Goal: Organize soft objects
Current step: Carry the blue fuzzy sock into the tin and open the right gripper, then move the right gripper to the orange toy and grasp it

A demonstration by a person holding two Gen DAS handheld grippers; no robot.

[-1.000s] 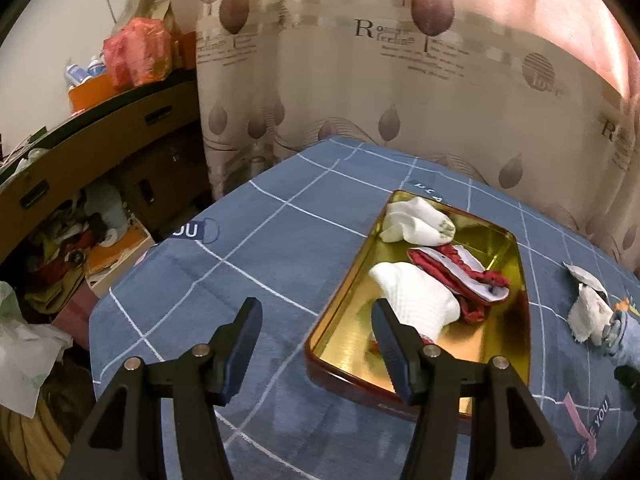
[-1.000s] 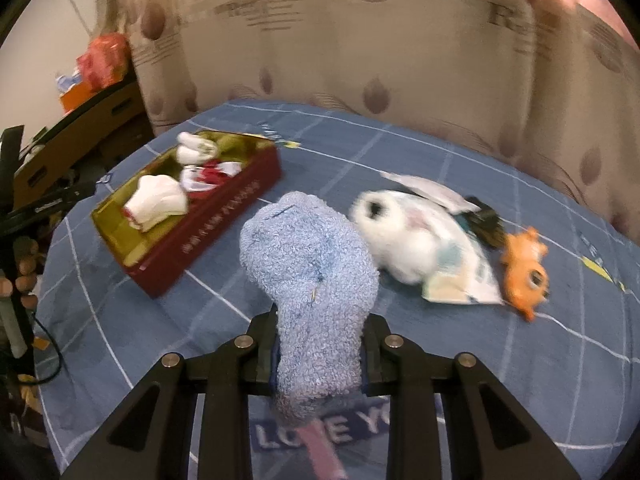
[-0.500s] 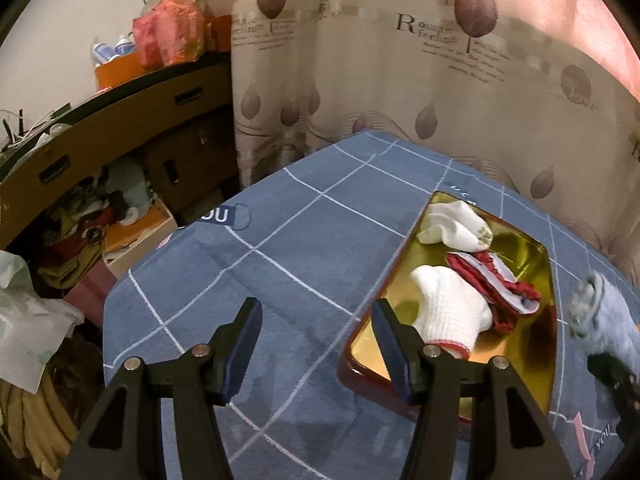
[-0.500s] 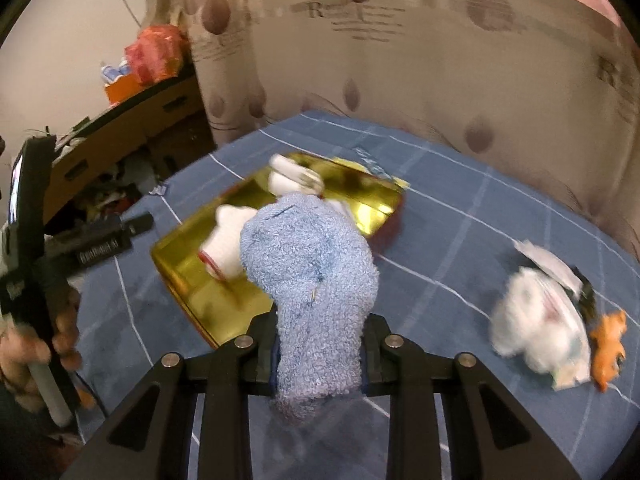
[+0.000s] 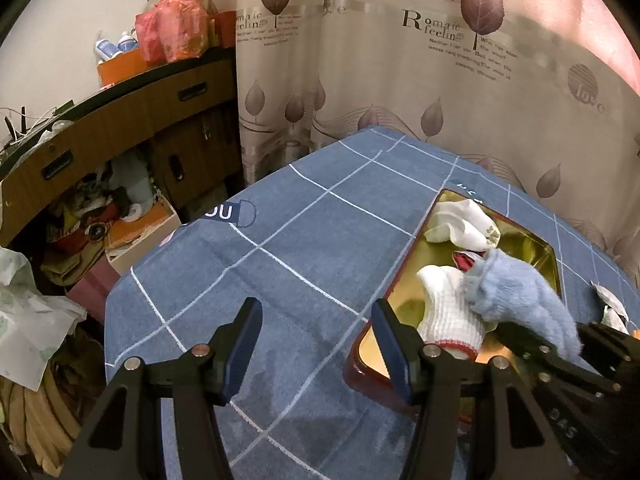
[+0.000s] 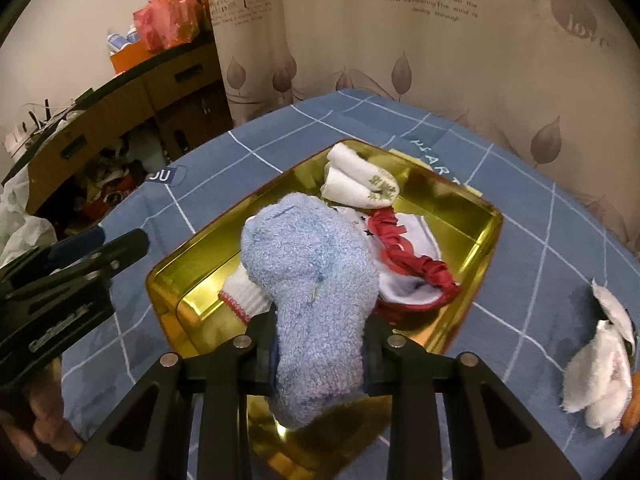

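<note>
My right gripper is shut on a fluffy light-blue sock and holds it above the near end of the gold tin tray. The sock also shows in the left wrist view, over the tray. In the tray lie a white knit glove, a white folded sock and a red-and-white cloth. My left gripper is open and empty, above the blue tablecloth just left of the tray.
A white plush toy and an orange toy lie on the blue checked tablecloth right of the tray. A patterned curtain hangs behind. A cluttered wooden shelf and boxes stand off the table's left edge.
My right gripper carried the blue sock leftward from near the plush toy to over the tray. My left gripper drew back to the left, away from the tray.
</note>
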